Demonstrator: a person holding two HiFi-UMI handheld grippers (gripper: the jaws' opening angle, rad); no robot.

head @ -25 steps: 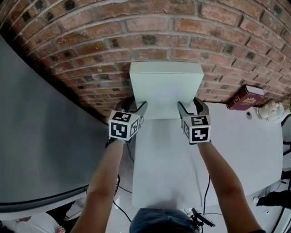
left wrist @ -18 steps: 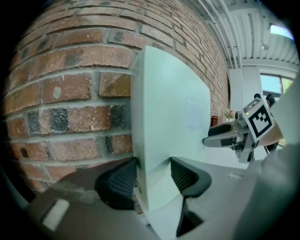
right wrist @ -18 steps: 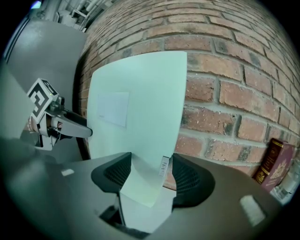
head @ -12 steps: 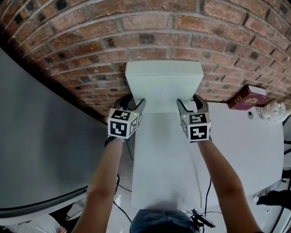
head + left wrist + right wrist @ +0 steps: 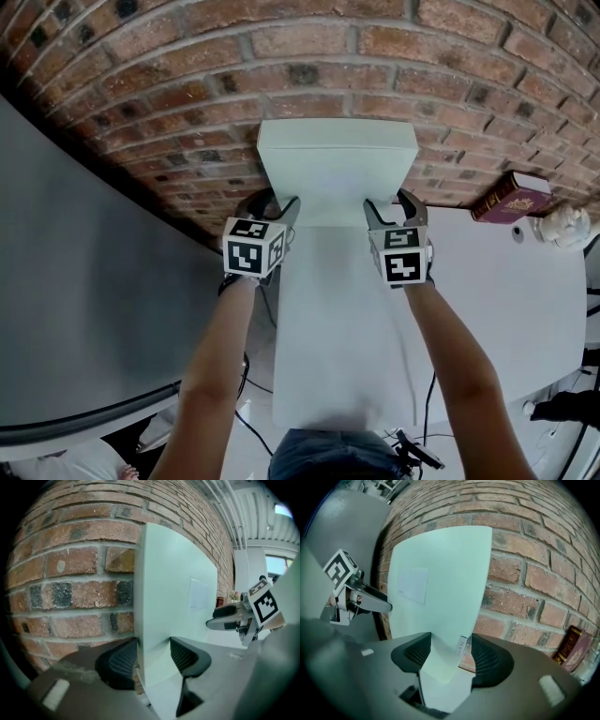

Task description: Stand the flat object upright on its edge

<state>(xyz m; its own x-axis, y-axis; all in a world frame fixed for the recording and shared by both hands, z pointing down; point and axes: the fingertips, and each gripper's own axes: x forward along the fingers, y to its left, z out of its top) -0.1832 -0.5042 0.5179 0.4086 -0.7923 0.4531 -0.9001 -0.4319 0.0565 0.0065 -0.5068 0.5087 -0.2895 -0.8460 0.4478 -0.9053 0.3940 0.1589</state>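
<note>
Against brick wall (image 5: 281,56), left tongs (image 5: 276,208) and right tongs (image 5: 387,208) clamp box (image 5: 337,169), its label (image 5: 199,594) illegible.

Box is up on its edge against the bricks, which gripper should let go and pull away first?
Left gripper, narrowly. It and the right gripper clamp the white box alike, but nothing stands beside the left, while a red book sits on the table near the right.
</note>
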